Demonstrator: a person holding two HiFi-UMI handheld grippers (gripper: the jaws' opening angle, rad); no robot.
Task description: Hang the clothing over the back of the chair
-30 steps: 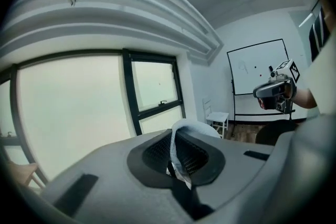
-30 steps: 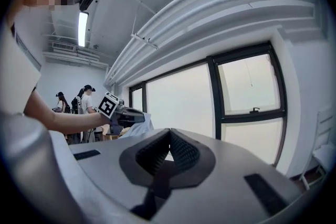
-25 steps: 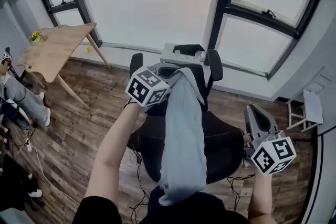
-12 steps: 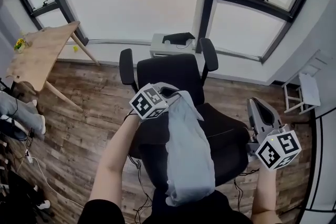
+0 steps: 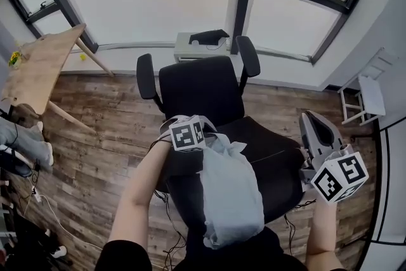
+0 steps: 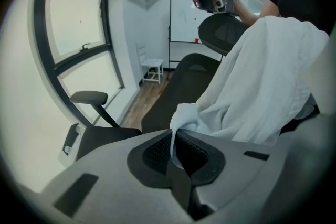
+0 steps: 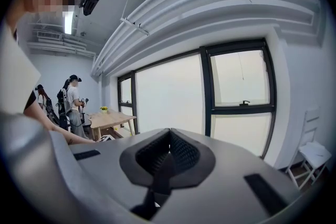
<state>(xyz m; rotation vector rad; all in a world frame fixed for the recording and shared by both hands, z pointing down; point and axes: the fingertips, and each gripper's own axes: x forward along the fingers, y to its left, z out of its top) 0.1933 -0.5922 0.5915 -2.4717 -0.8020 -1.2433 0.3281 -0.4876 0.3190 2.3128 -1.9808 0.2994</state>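
Observation:
A pale grey garment [image 5: 231,197] hangs from my left gripper [image 5: 209,136], which is shut on a bunched fold of it. In the left gripper view the white fold [image 6: 181,118] is pinched between the closed jaws, and the rest of the cloth [image 6: 262,81] spreads to the right. The black office chair [image 5: 200,89] stands below me with an armrest [image 5: 145,75] on each side. The garment drapes down over its dark near part [image 5: 273,162]. My right gripper [image 5: 315,133] is at the chair's right side, shut, with nothing in it.
A wooden table [image 5: 44,66] stands at the left by the window. A white unit [image 5: 200,46] sits under the window behind the chair. A small white chair [image 5: 368,98] is at the right wall. Cables [image 5: 38,193] trail over the wood floor. People stand by the table [image 7: 73,102].
My left gripper has come down with the garment, from level with the chair's far part to low over its near part. The right gripper has stayed put.

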